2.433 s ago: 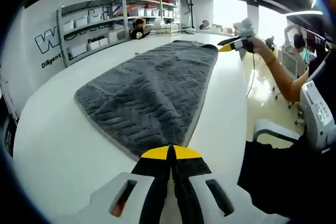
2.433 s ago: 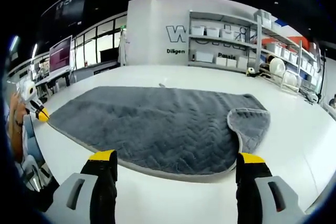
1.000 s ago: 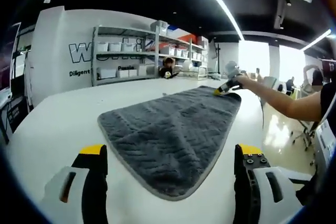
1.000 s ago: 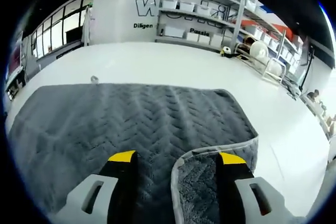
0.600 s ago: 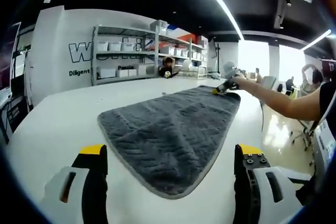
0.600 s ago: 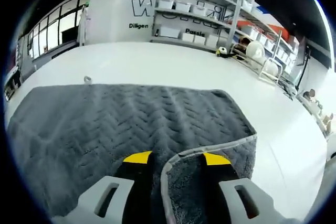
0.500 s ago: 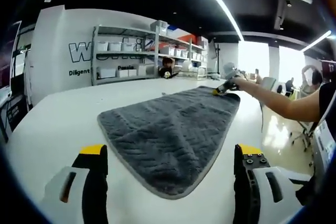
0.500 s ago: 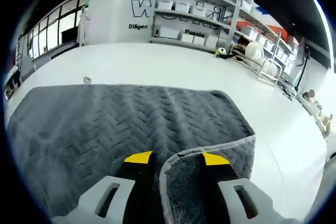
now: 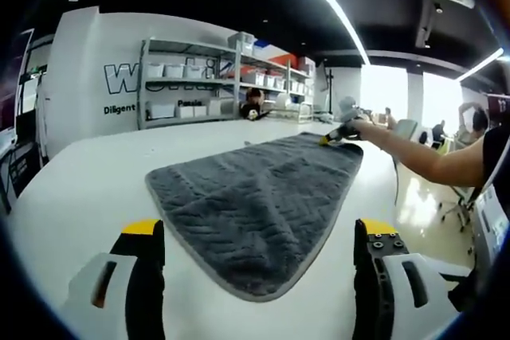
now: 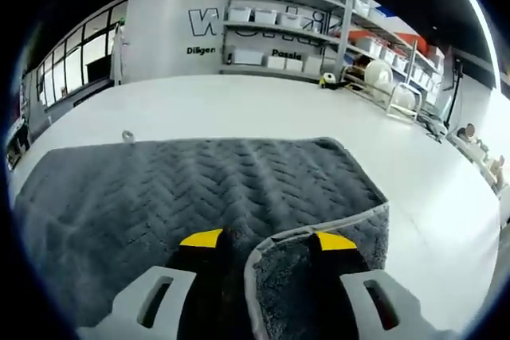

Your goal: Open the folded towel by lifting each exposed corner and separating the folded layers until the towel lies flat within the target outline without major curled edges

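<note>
In the left gripper view, the left gripper (image 9: 253, 244) sits at 6 o'clock with its yellow-tipped jaws spread wide apart and nothing between them, above the white table (image 9: 80, 189). The grey towel (image 9: 255, 189) lies spread on the table, running from just past the jaws toward 1 o'clock; its near corner falls between the two jaws but is not touched by them. At 10 o'clock a shelf rack (image 9: 191, 77) with white bins stands against a wall with dark lettering. At 2 o'clock the right gripper (image 9: 335, 134) reaches in at the towel's far end, carried by a person's arm (image 9: 414, 155) that stretches to 3 o'clock.

In the right gripper view, the towel (image 10: 183, 189) covers the middle of the picture from 9 o'clock to 3 o'clock, lying flat on the table (image 10: 446, 189) except for one corner (image 10: 319, 252) at 5 o'clock that is folded back over the top layer, its pale edge curling. The right gripper (image 10: 267, 239) at 6 o'clock has its jaws drawn close around that folded corner; they look clamped on it, though the contact itself is hard to make out. A small pale object (image 10: 127, 136) lies at the towel's far edge at 10 o'clock. The shelf rack (image 10: 279, 37) stands at 12 o'clock.
</note>
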The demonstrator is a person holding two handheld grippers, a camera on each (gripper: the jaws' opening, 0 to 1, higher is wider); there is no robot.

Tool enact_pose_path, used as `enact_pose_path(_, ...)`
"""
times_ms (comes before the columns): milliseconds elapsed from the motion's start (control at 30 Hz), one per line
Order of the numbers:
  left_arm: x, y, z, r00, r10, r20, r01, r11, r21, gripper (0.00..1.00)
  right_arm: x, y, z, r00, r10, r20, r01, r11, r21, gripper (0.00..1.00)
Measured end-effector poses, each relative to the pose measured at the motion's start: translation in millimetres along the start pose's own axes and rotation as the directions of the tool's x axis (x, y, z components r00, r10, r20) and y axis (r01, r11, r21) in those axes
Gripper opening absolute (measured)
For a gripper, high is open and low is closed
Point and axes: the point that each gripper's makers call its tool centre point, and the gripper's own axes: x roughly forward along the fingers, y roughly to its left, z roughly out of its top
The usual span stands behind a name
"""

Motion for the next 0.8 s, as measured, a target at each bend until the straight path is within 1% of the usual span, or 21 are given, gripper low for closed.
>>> enact_pose_path(33, -0.2, 0.1, -0.6, 1.000, 0.000, -0.003, 0.000, 1.000, 0.000, 0.97, -0.3, -4.2, -1.6, 1.000, -0.026, -0.011, 0.026, 0.999, -0.028, 0.43)
enact_pose_path(67, -0.5, 0.2, -3.3, 1.000, -0.005, -0.018, 0.005, 1.000, -0.004, 0.97, 0.1, -9.3, -4.0, 0.998, -0.060, -0.023, 0.058, 0.995, -0.083, 0.41)
enact_pose_path(100, -0.5, 0.7, -3.9, 1.000, -0.006, -0.021, 0.005, 1.000, -0.004, 0.97, 1.1, -6.3, -3.8, 0.999, -0.046, -0.012, 0.046, 0.997, -0.065, 0.39)
enact_pose_path(133, -0.7, 1.6, -3.8, 1.000, -0.003, -0.020, 0.003, 1.000, -0.004, 0.97, 0.6, -6.6, -0.4, 0.999, -0.042, 0.014, 0.043, 0.999, -0.021, 0.36)
enact_pose_path(167, -1.4, 2.7, -3.1, 1.000, 0.000, -0.016, 0.000, 1.000, -0.004, 0.97, -0.8, -10.1, 3.5, 0.998, -0.039, 0.043, 0.039, 0.999, 0.003, 0.32)
enact_pose_path(200, -1.7, 2.9, -3.0, 1.000, 0.000, -0.015, 0.000, 1.000, -0.004, 0.97, -2.6, -12.3, 3.2, 0.998, -0.041, 0.046, 0.041, 0.999, 0.005, 0.29)
enact_pose_path(300, -3.8, 3.8, -1.5, 1.000, 0.001, -0.009, -0.001, 1.000, -0.007, 0.97, -3.2, -16.7, 0.0, 0.998, -0.057, 0.036, 0.057, 0.998, 0.005, 0.30)
enact_pose_path(367, -4.4, 4.3, -0.4, 1.000, 0.003, -0.008, -0.003, 1.000, -0.004, 0.97, -0.5, -18.8, -7.9, 0.998, -0.059, 0.003, 0.059, 0.998, -0.008, 0.26)
enact_pose_path(433, -4.5, 3.6, 0.4, 1.000, 0.002, -0.006, -0.002, 1.000, -0.001, 0.97, -1.2, -19.1, -8.9, 0.999, -0.051, 0.003, 0.051, 0.999, -0.006, 0.17)
enact_pose_path(467, -4.6, 3.1, 0.7, 1.000, 0.002, -0.006, -0.002, 1.000, 0.002, 0.97, -2.7, -16.9, -4.9, 0.999, -0.029, 0.030, 0.029, 1.000, 0.005, 0.10)
enact_pose_path(500, -4.6, 2.9, 0.6, 1.000, 0.003, -0.007, -0.003, 1.000, 0.003, 0.97, -5.0, -13.2, -0.8, 0.998, -0.007, 0.061, 0.007, 1.000, -0.007, 0.00)
enact_pose_path(533, -4.7, 2.7, 0.6, 1.000, 0.002, -0.008, -0.002, 1.000, 0.003, 0.97, -7.2, -14.1, -2.4, 0.998, -0.014, 0.053, 0.015, 1.000, -0.006, 0.00)
enact_pose_path(633, -5.1, 1.0, -0.7, 1.000, -0.002, -0.014, 0.002, 1.000, 0.004, 0.96, -11.6, -17.9, -0.3, 0.998, -0.019, 0.053, 0.022, 0.999, -0.042, 0.00)
enact_pose_path(700, -5.5, -0.6, -1.0, 1.000, -0.006, -0.015, 0.006, 1.000, 0.003, 0.96, -15.1, -24.1, 1.6, 0.998, -0.027, 0.060, 0.030, 0.999, -0.040, 0.00)
enact_pose_path(800, -5.8, -4.1, 1.5, 1.000, -0.016, -0.003, 0.016, 1.000, 0.000, 0.96, -22.0, -33.0, 4.6, 0.997, -0.035, 0.075, 0.037, 0.999, -0.025, 0.00)
